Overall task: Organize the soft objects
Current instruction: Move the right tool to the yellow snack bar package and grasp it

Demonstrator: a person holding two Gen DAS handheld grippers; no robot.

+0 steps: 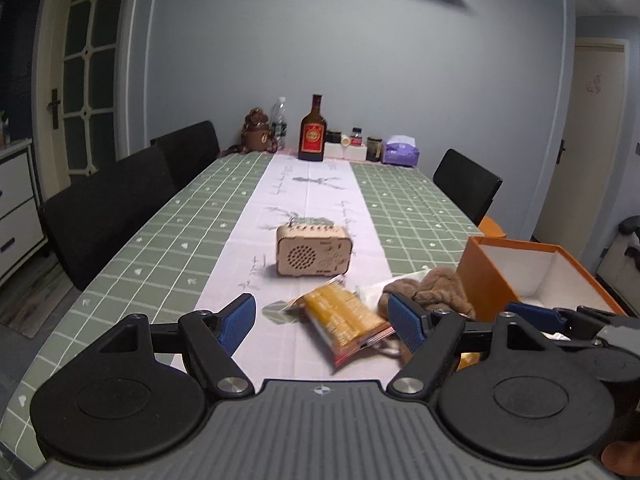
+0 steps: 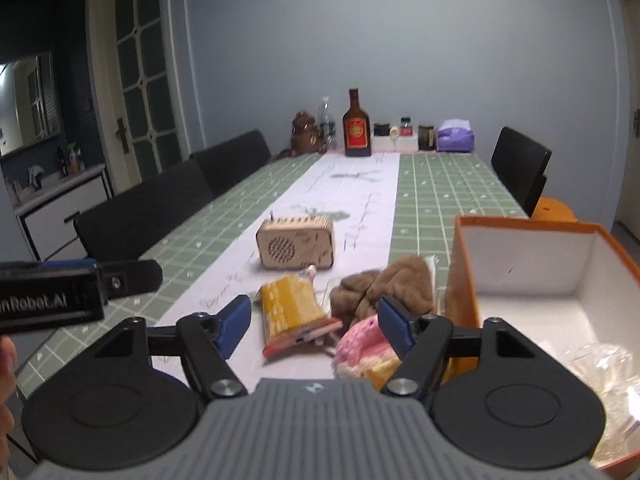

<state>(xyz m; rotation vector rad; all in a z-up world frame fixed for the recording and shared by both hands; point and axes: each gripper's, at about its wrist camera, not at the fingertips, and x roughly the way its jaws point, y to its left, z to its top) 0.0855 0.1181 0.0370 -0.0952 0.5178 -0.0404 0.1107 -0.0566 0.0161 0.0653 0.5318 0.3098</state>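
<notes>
Right wrist view shows the soft things in a loose heap on the bench: one brown plush piece (image 2: 384, 284) ahead of the right jaw, one pink knitted item (image 2: 360, 346) just inside that jaw and partly hidden by it, and one yellow snack packet (image 2: 290, 312) lying between the two jaws, nearer the middle. The right gripper (image 2: 314, 322) has its jaws spread wide, with nothing pressed between the pads. One orange box (image 2: 466, 280) with a white inside stands to the right of the jaws; one crinkled clear bag (image 2: 604, 372) lies in it. Beyond the heap, straight ahead, stands one small wooden radio (image 2: 296, 242).

Seen from the left wrist, the left gripper (image 1: 322, 322) also holds its jaws wide and empty, the packet between them and the plush behind its right jaw. Its side shows at the left of the right view.
</notes>
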